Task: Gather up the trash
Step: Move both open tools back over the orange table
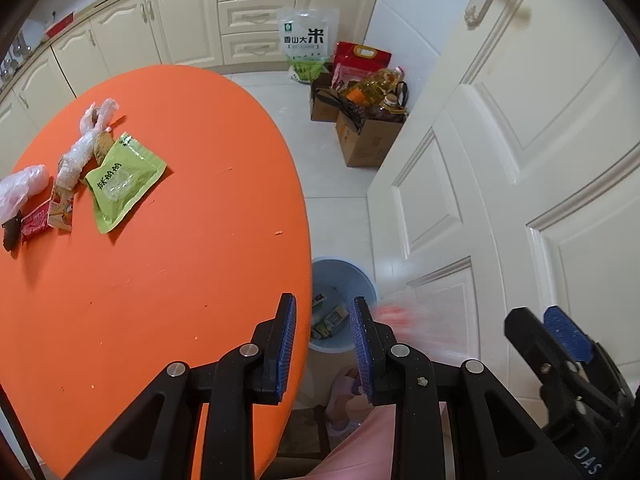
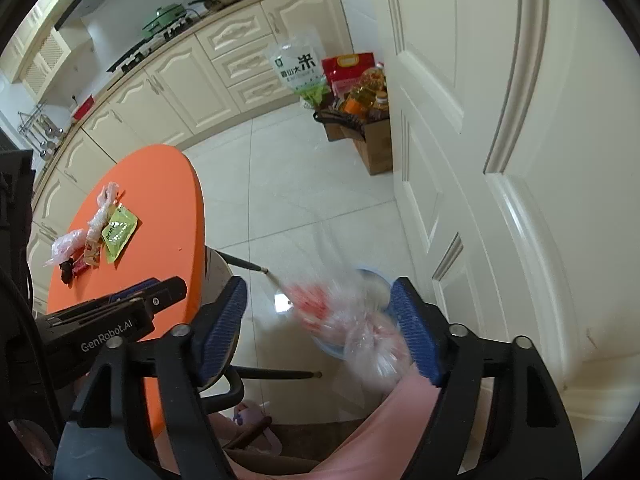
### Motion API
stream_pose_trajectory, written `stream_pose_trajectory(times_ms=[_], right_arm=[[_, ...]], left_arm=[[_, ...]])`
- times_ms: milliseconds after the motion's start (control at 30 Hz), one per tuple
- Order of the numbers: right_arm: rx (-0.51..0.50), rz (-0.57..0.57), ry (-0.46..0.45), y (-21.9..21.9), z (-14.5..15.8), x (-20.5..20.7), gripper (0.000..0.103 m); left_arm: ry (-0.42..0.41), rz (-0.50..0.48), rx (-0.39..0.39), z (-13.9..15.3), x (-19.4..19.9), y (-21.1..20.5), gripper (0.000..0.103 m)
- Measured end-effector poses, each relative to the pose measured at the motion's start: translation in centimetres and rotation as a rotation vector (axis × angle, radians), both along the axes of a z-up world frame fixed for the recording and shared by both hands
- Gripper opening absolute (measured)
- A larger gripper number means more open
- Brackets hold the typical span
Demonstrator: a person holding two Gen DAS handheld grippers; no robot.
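While both claws [image 1: 323, 344] [image 2: 320, 332] gape empty, wrappers [image 1: 124, 180] litter the orange table [image 1: 180, 260] near cream cabinets [image 1: 180, 16].

— Inspector: Left tongs [image 1: 323, 344]?
— Assistant: Black angular frame, two flat fingers lined with ribbed blue pads [image 1: 286, 344], round silver pivot pins at the linkages. White lettering "GenRobot.AI" along the side, read from the right wrist view.
— Inspector: Right tongs [image 2: 320, 328]?
— Assistant: Same build: black linkage arms with triangular cut-outs, blue ribbed pads [image 2: 416, 336], silver pins. White letters "DAS" on its body in the left wrist view.
— Inspector: Clothing?
— Assistant: Pink garment [image 2: 396, 428] below the tongs; lilac slipper [image 2: 250, 416] on the floor.
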State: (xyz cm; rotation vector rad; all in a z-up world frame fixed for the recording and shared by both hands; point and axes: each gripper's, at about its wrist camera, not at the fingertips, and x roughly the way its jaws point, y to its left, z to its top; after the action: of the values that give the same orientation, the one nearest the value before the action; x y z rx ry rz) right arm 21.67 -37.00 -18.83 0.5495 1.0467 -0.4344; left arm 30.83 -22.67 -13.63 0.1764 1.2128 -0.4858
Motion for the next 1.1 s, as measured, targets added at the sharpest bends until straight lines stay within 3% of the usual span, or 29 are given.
stream_pose_trajectory(times_ms=[533,1100], right_arm=[[-0.050,0.042,-0.017,2.9,2.2,0.2,0.077],[-0.104,0.138,-0.090,12.1,5.7,-1.3,0.082]], left_arm=[[-0.017,0.017,-0.033,2.1,-1.4,4.2,0.025],[-0.102,0.091,-0.090,5.9,-7.6,15.8,0.025]])
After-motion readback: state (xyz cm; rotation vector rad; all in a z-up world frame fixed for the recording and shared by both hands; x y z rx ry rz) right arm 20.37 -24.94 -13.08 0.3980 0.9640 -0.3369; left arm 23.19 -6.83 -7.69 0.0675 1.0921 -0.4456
